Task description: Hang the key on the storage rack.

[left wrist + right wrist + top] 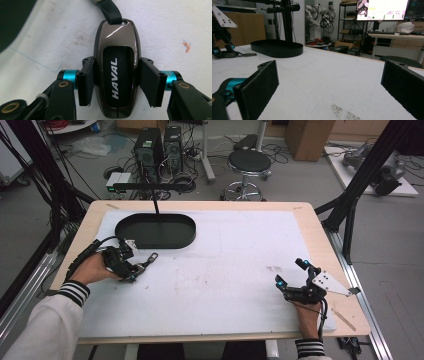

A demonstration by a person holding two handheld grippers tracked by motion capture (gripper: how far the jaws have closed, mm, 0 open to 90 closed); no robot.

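- Left gripper (113,82) is clamped on the car key (117,70): the grasp step.
- Next is probably a lift toward the black tray (155,231).
- Right gripper (329,82) rests with jaws apart.

The key fob's (117,72) strap (110,11) runs off the top edge in the left gripper view. The fob's flanks are covered by the left tongs' (117,82) pads (86,82). From above, the fob (141,266) is too small to read.

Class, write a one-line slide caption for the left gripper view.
Left claw shut on a brown car key marked HAVAL, lying on the white table cover.
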